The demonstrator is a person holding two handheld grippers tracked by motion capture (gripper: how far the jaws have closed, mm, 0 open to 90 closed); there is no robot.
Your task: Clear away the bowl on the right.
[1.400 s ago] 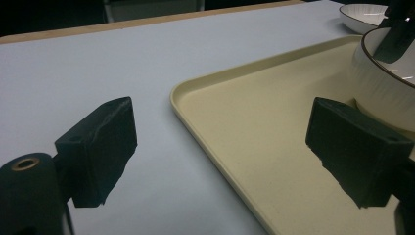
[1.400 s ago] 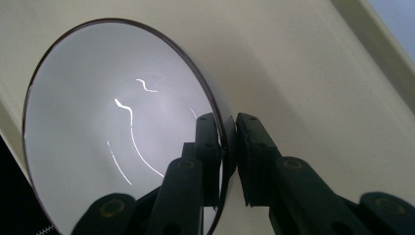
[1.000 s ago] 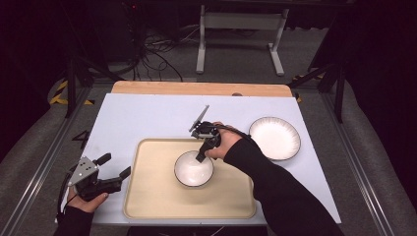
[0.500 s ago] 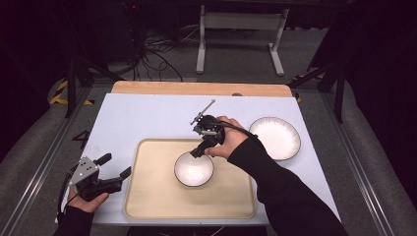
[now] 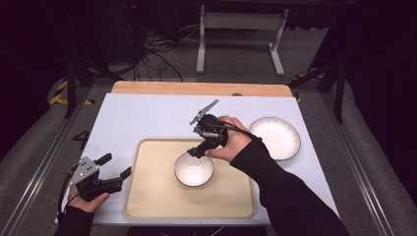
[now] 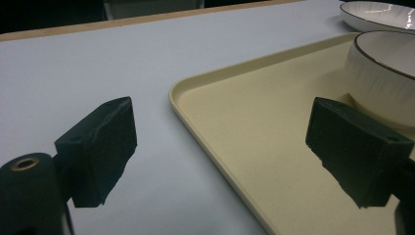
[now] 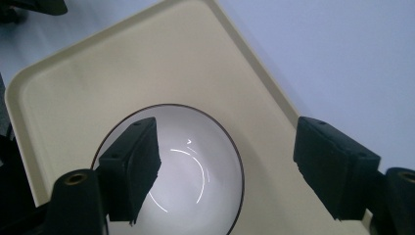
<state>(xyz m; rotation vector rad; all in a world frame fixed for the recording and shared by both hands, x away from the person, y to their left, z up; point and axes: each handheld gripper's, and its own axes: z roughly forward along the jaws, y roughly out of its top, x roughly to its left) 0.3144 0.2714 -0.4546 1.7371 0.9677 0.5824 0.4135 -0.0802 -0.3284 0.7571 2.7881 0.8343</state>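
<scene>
Pale blue table (image 5: 142, 118), bowl (image 5: 193, 169) on tray (image 5: 152, 196); right gripper (image 5: 196, 151) spread, empty above it, jaws just opened; could clip rim, tipping bowl.

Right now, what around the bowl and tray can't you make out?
- Bowl: far rim hidden by the right gripper in the high view; cut off by the frame edge in the left gripper view.
- Tray: bottom right corner covered by the sleeve in the high view.
- Plate: cut off by the frame edge in the left gripper view.
</scene>
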